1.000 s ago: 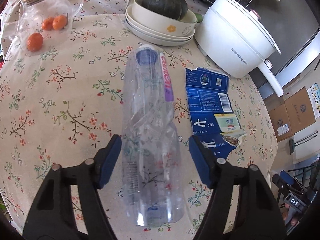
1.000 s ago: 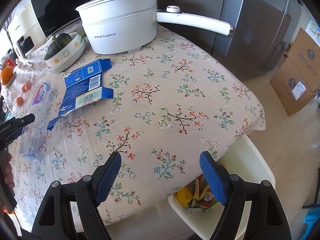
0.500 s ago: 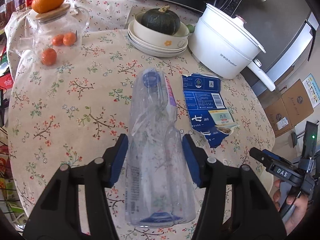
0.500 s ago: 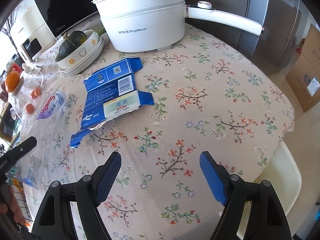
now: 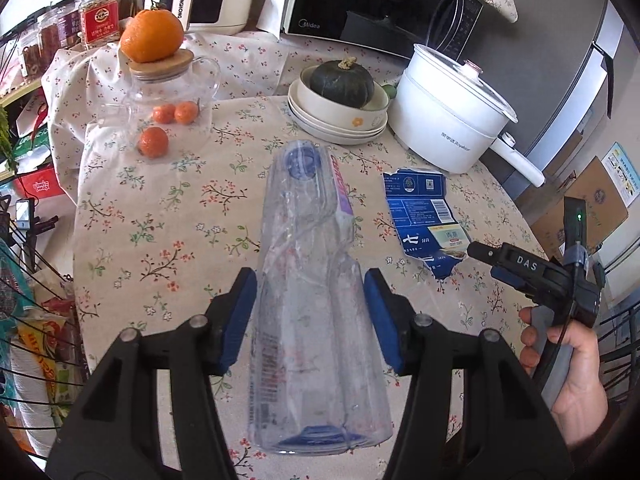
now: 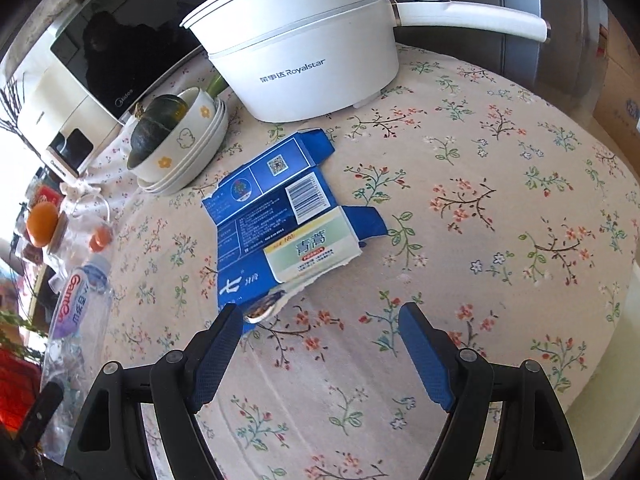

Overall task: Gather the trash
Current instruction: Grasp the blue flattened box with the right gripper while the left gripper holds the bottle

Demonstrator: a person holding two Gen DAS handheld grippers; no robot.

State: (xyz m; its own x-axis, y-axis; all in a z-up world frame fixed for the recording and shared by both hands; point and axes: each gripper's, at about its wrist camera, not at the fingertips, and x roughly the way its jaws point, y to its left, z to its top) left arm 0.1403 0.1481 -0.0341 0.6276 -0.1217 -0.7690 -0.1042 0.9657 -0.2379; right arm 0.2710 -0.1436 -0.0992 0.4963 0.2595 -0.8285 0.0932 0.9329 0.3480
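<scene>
In the left wrist view, the left gripper (image 5: 310,320) fills the bottom of the frame, its blue pads closed in against the sides of a crushed clear plastic bottle (image 5: 312,312). The bottle runs up the centre of the frame, base nearest the camera and blue cap end pointing away, and its walls are dented where the pads press. At lower right a hand (image 5: 568,364) holds the handle of the other tool, whose tip sits just beside the near corner of a flattened blue carton (image 5: 424,216) lying right of the bottle on the floral tablecloth (image 5: 168,240).

In the right wrist view, the right gripper (image 6: 320,344) stands wide open at the bottom of the frame, holding nothing. Its left pad sits just at the torn near end of the carton (image 6: 280,216); whether it touches cannot be told. The bottle (image 6: 76,304) shows at the left edge.

Beyond the carton, toward the upper right of the left view, stands a white electric pot (image 5: 452,120) with a long handle. Left of it is a stack of bowls (image 5: 340,116) with a dark green squash (image 5: 342,82) on top. At upper left a glass teapot (image 5: 168,100) holds small oranges, and a larger orange (image 5: 152,36) rests on its wooden lid. A black microwave (image 5: 384,4) stands at the back.
</scene>
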